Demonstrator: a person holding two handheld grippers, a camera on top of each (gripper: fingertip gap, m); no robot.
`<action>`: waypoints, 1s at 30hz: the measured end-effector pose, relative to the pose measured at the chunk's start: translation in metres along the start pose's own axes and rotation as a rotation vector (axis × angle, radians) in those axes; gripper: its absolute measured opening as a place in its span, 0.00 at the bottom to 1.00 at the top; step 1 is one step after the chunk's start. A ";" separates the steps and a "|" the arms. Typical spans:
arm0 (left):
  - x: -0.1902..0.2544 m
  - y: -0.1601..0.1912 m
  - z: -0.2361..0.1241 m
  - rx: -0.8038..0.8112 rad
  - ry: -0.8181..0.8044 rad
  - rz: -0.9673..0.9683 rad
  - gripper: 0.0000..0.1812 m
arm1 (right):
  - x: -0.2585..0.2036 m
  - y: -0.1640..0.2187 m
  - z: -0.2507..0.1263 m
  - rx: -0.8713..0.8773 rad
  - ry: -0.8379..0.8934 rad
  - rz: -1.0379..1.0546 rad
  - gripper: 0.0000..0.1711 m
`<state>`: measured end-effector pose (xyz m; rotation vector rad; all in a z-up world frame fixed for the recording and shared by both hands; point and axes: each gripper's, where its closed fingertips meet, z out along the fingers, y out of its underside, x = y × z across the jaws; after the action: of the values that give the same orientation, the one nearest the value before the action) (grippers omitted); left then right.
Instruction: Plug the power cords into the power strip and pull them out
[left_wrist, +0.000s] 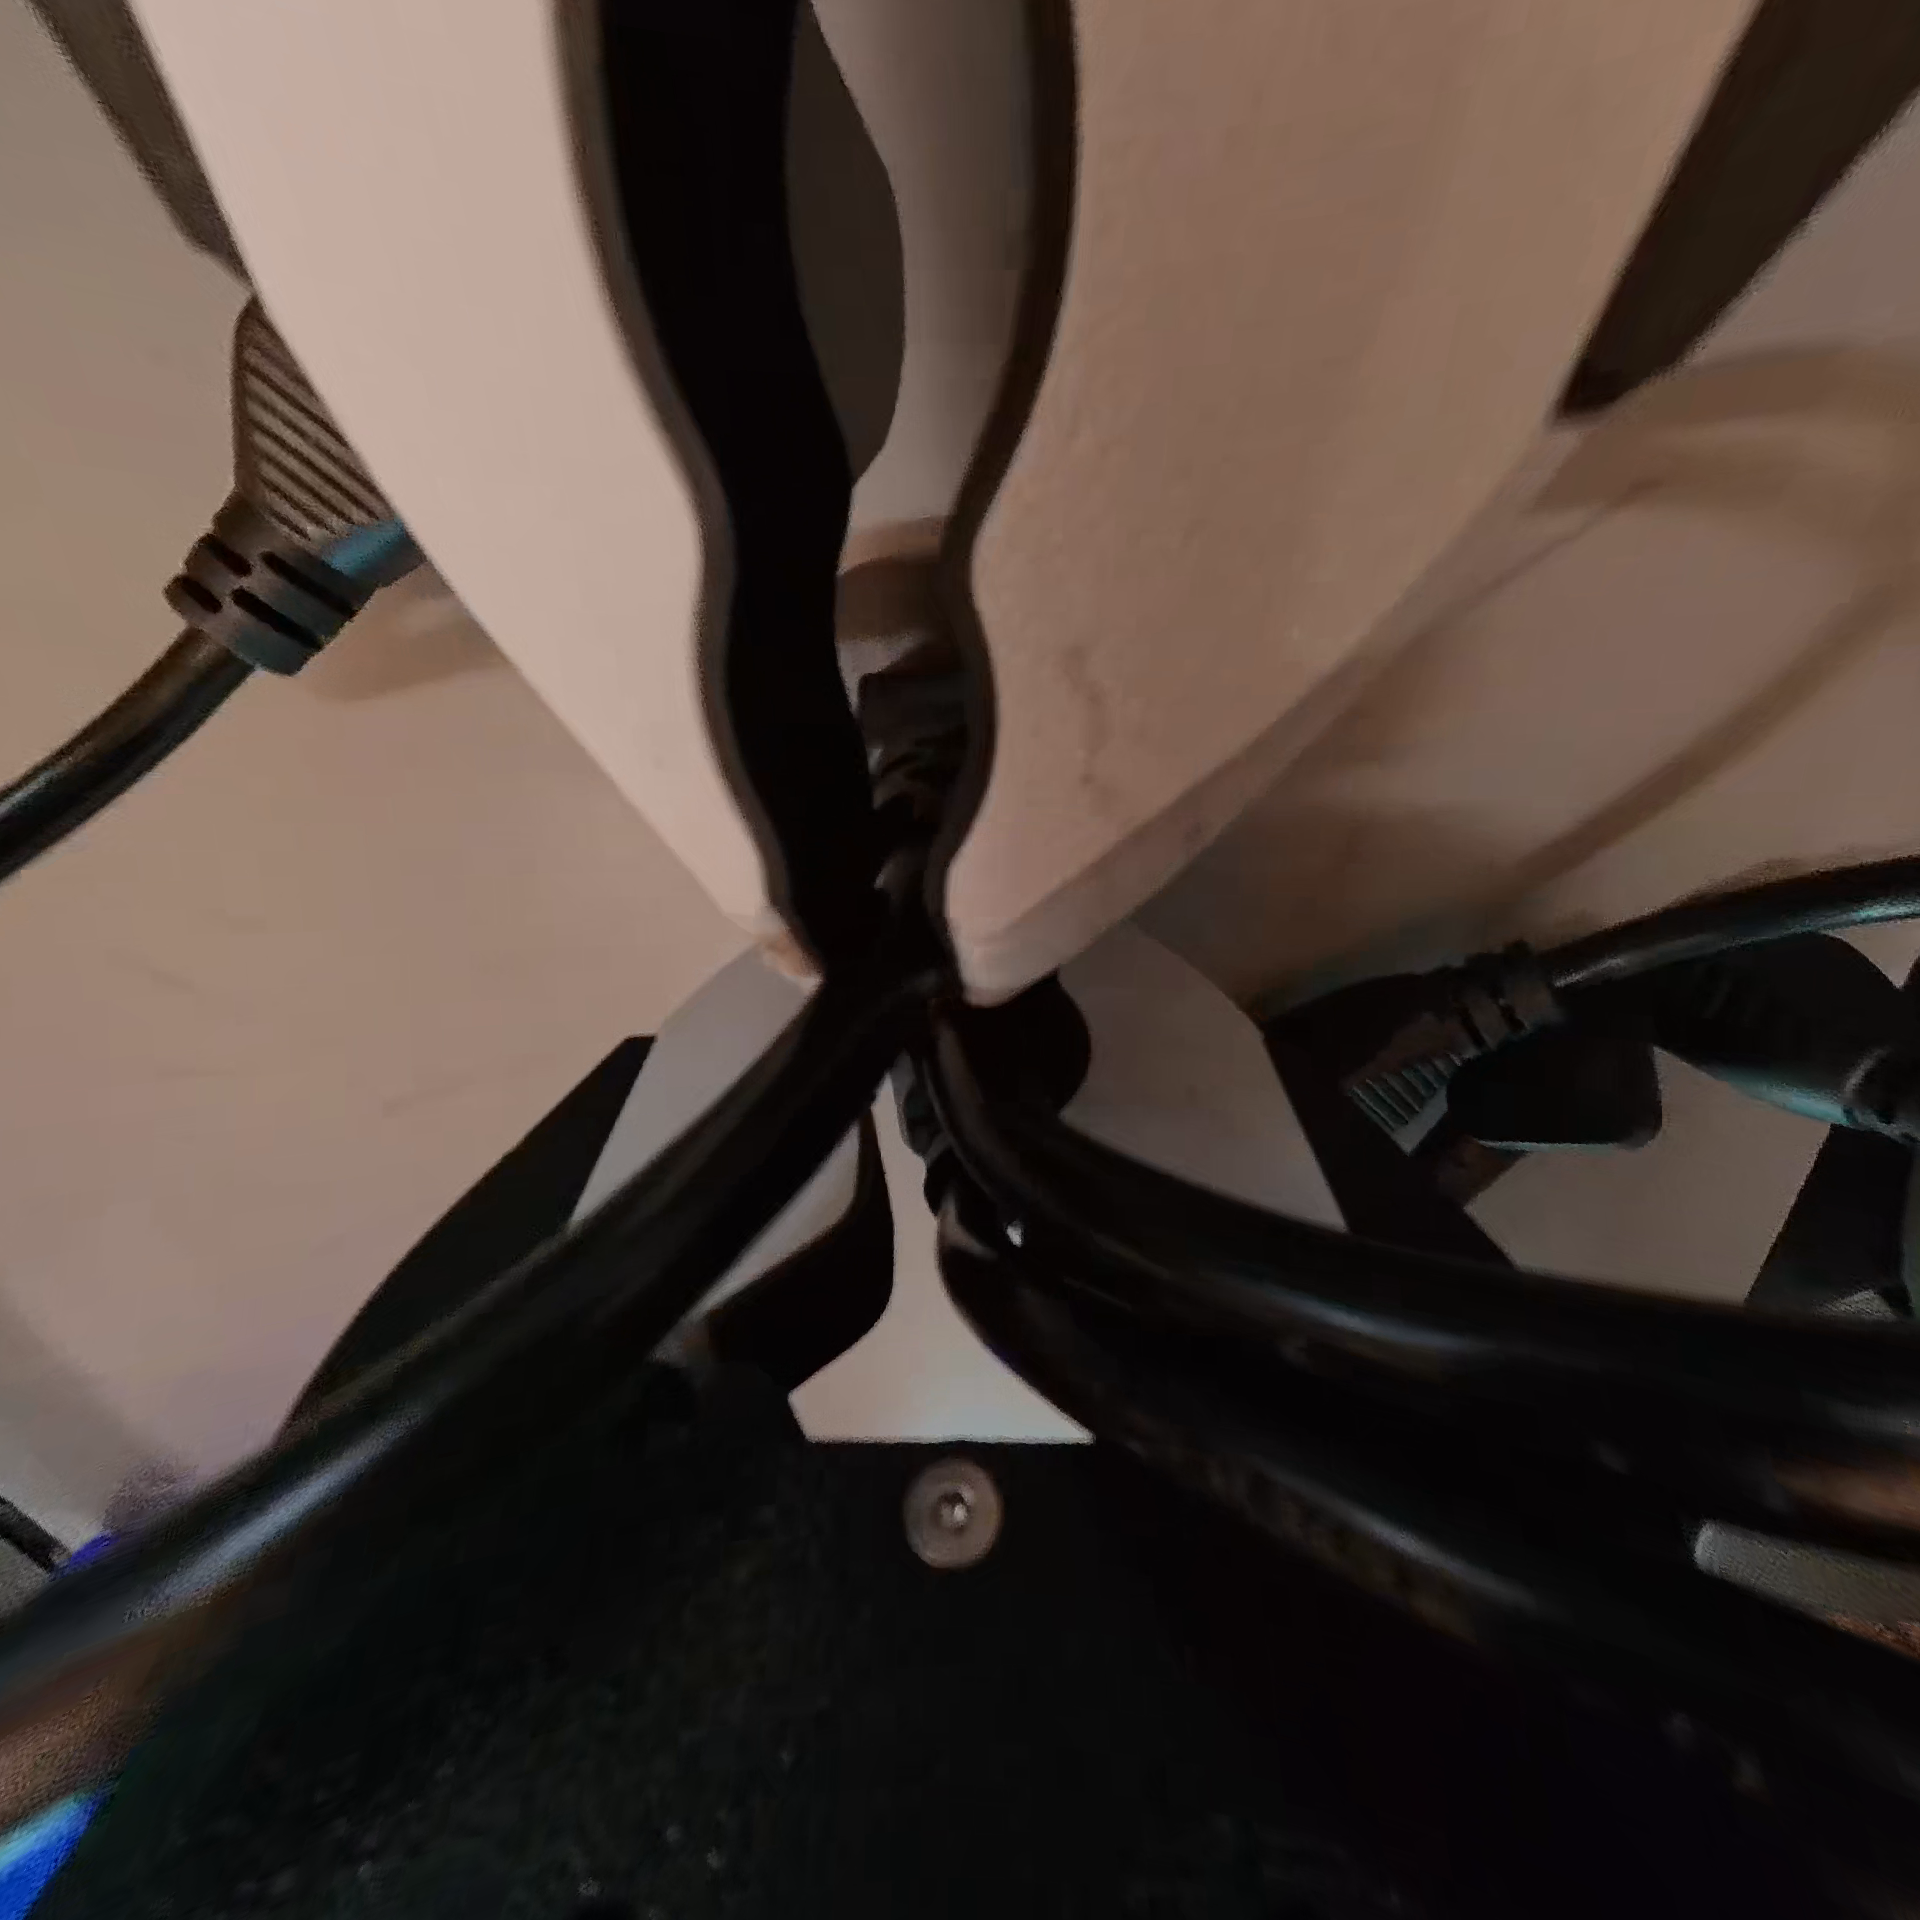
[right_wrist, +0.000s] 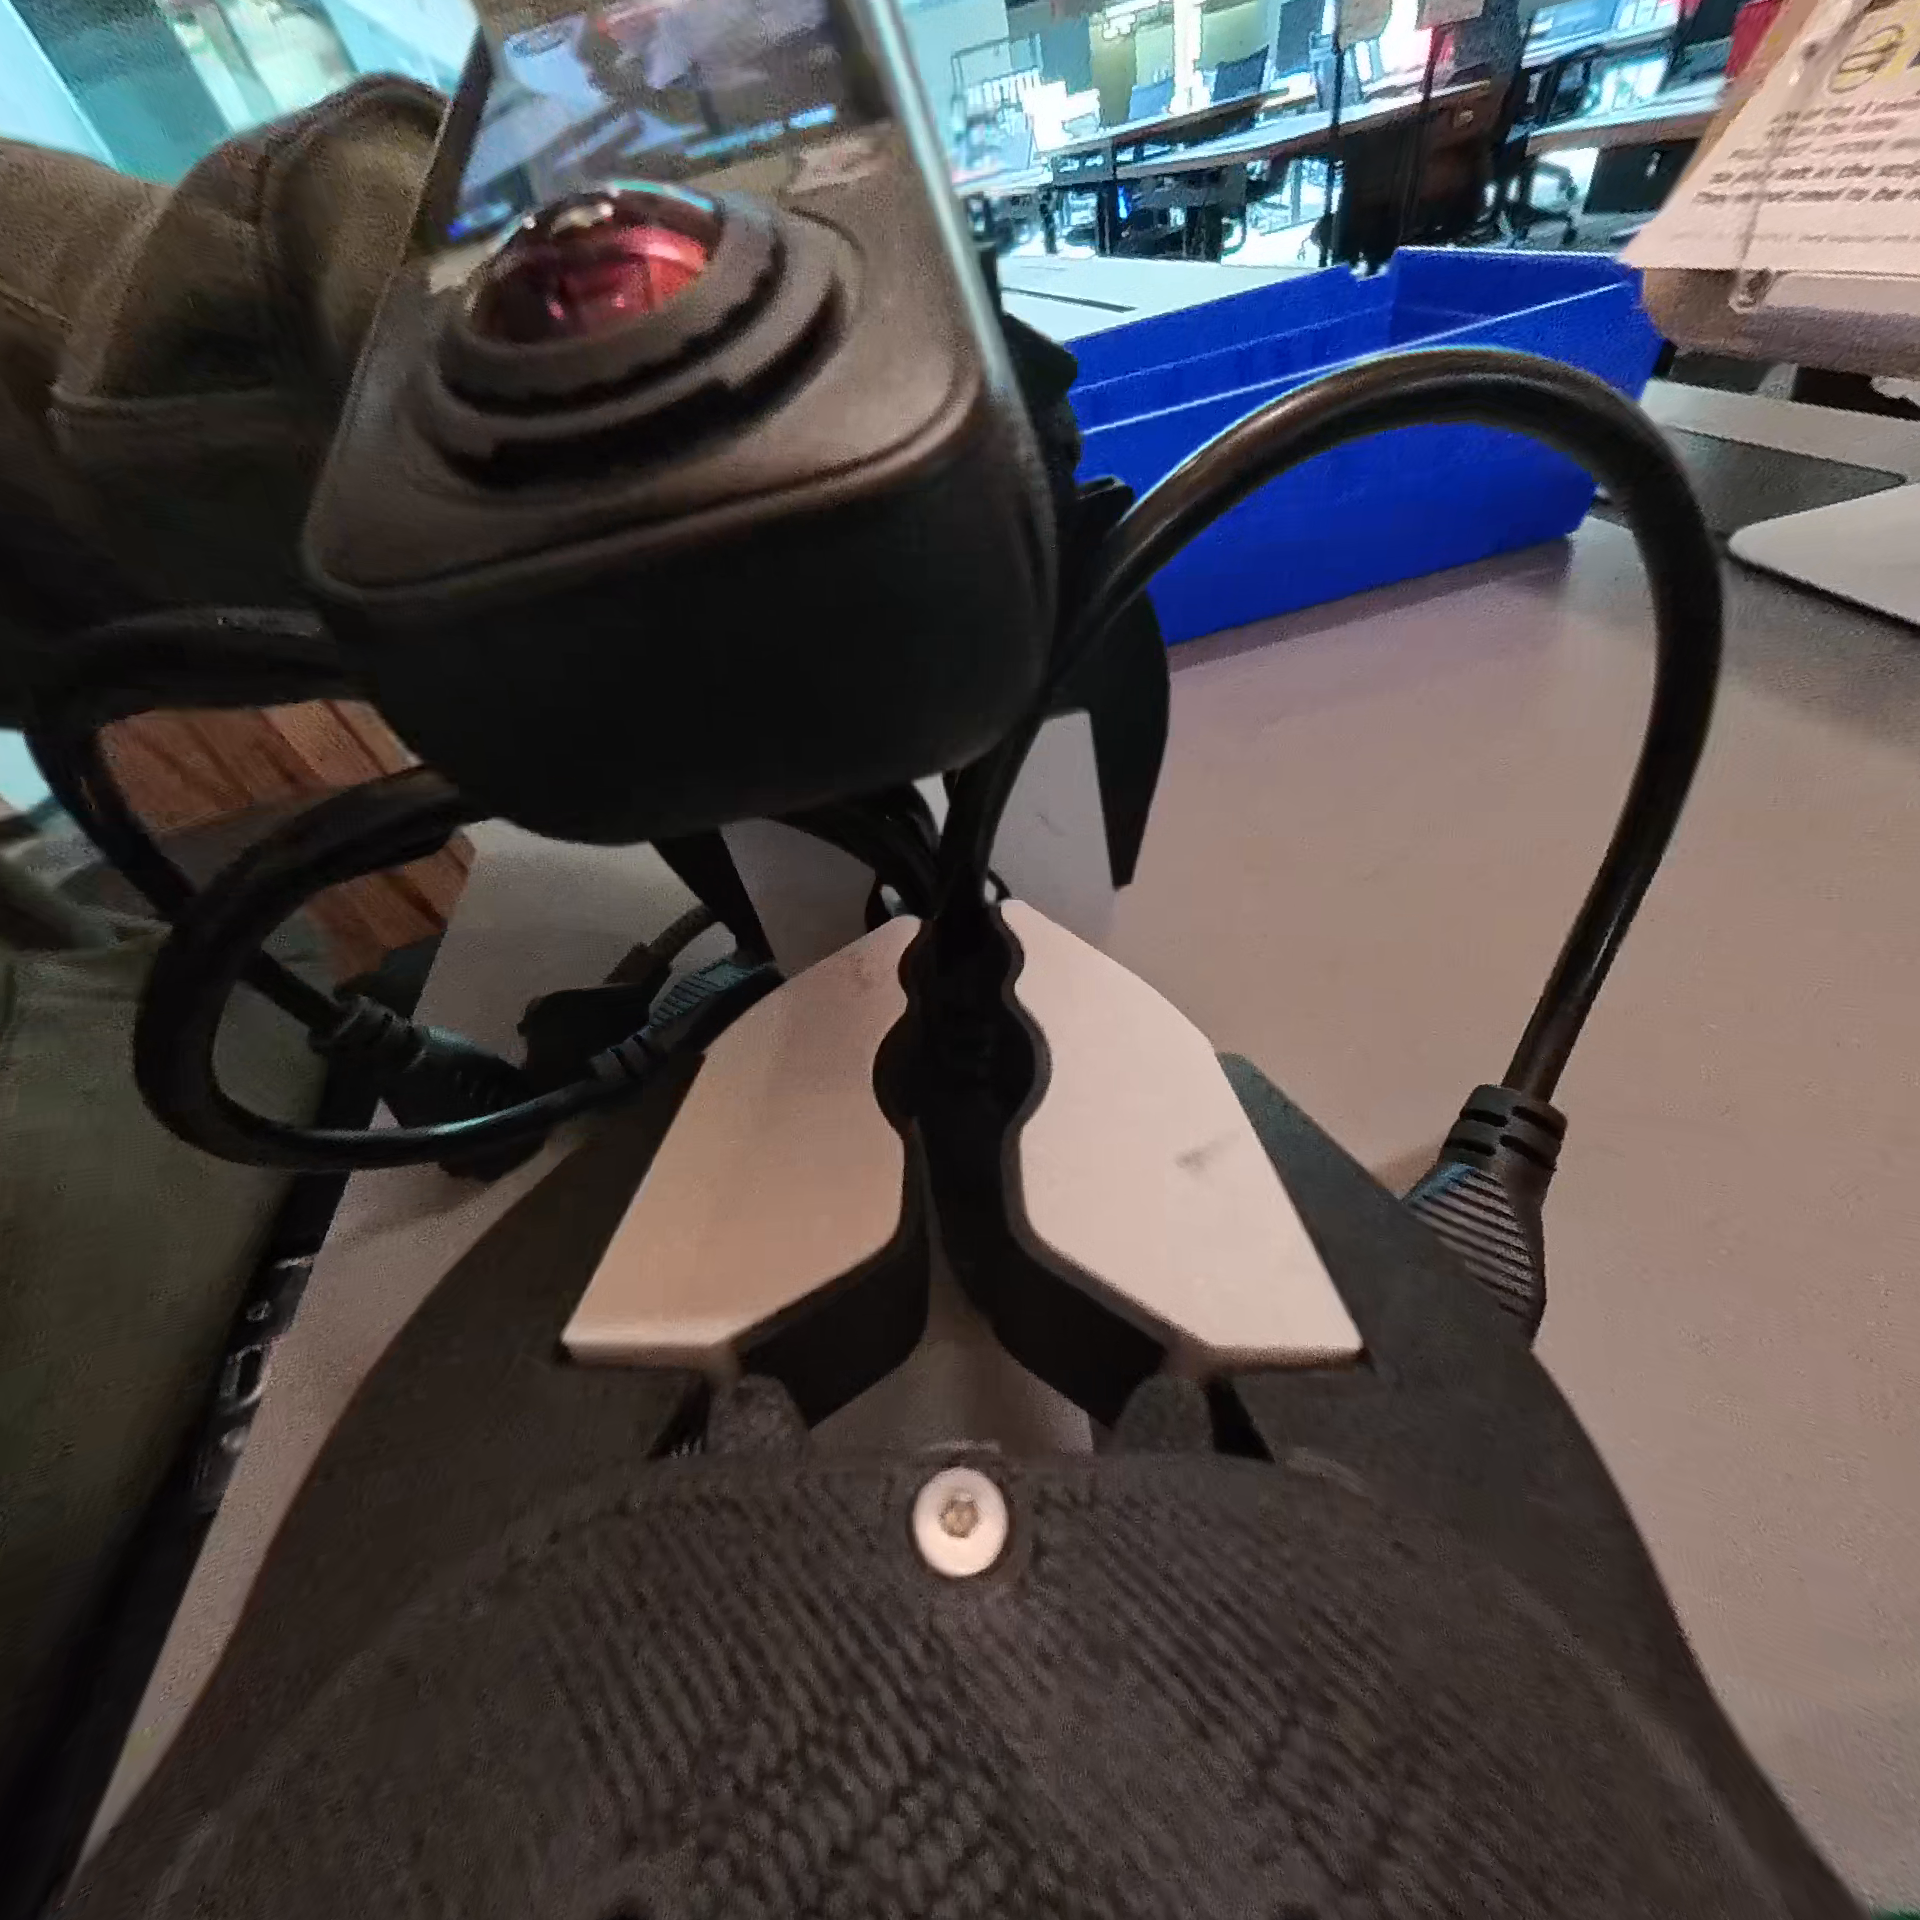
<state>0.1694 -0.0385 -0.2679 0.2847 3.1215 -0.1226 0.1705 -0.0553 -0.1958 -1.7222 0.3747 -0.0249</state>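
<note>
Between the two grippers, black cords (right_wrist: 1621, 540) bunch together. The right gripper (right_wrist: 961, 935) is closed on cords at its fingertips. The left gripper (left_wrist: 904, 1049) also pinches cords, facing the right one closely. A plug (right_wrist: 1481, 1226) lies on the grey table (right_wrist: 1403, 831). The power strip cannot be identified.

1. Right claw (right_wrist: 961, 940): pale grey fingers (right_wrist: 1132, 1122) with wavy black inner edges; black textured body; silver screw (right_wrist: 958, 1521).
2. Left claw (left_wrist: 883, 961): black body; silver screw (left_wrist: 951, 1512); dome-lensed camera (right_wrist: 603, 265) on top.
3. Olive glove (right_wrist: 156, 343).
</note>
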 end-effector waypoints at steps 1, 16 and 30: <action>0.001 -0.001 0.000 0.001 -0.004 0.022 0.14 | -0.004 0.001 -0.001 -0.030 -0.009 -0.045 0.03; 0.000 -0.003 0.000 0.056 0.005 0.002 0.14 | -0.006 0.000 -0.003 -0.024 -0.040 -0.030 0.04; -0.007 -0.004 0.001 0.076 -0.006 -0.063 0.14 | 0.012 -0.005 -0.002 0.014 0.053 0.031 0.04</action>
<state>0.1754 -0.0436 -0.2682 0.1869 3.1255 -0.2423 0.1822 -0.0594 -0.1933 -1.7042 0.4395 -0.0505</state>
